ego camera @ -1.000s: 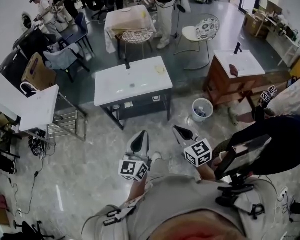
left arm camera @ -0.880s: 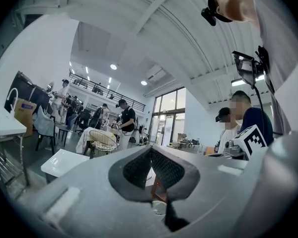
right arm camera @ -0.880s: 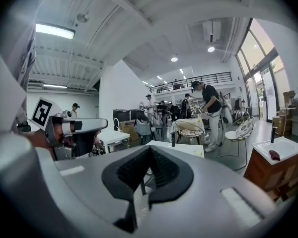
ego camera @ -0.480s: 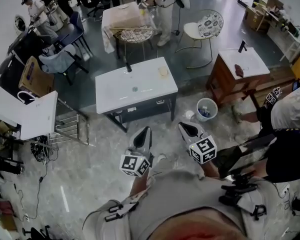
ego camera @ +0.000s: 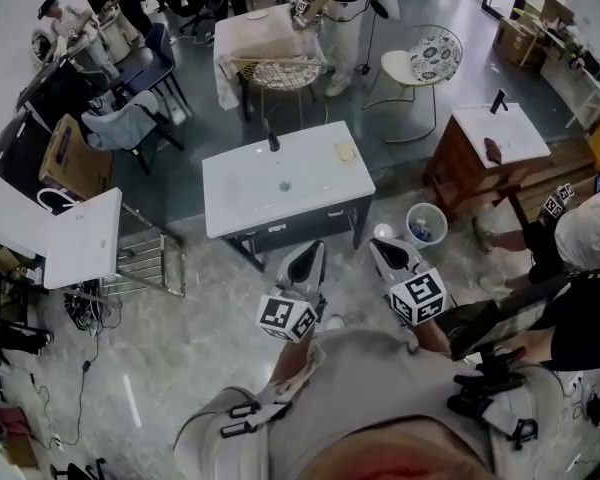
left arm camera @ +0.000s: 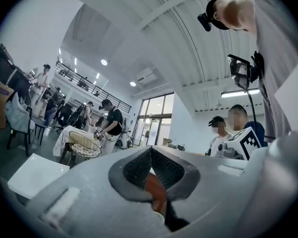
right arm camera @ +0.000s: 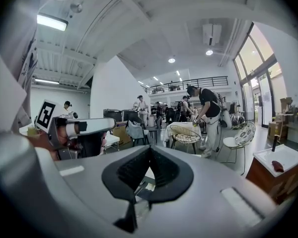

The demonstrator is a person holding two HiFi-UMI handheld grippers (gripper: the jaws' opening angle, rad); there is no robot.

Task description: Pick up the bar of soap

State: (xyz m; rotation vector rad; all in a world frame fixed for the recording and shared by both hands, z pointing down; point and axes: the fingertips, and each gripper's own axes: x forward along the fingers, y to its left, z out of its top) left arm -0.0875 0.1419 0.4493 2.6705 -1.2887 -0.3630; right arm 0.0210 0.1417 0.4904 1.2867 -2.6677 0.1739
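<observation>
The pale yellow bar of soap (ego camera: 346,152) lies near the right back corner of a white sink table (ego camera: 250,193) in the head view. Both grippers are held low in front of me, well short of that table. My left gripper (ego camera: 311,252) points toward the table's front edge, and its jaws meet at the tips with nothing between them (left arm camera: 150,148). To its right, my right gripper (ego camera: 383,248) is also shut and empty (right arm camera: 149,148). Neither gripper view shows the soap.
A black faucet (ego camera: 272,140) stands at the table's back edge. A white bucket (ego camera: 425,224) sits on the floor to the right. Beyond it a wooden cabinet (ego camera: 460,183) carries a second sink with a brown object (ego camera: 493,150). Wire chairs and several people are farther back.
The white sink table and soap have come closer and lower in the head view as I step forward. Both grippers keep their pose and stay shut.
</observation>
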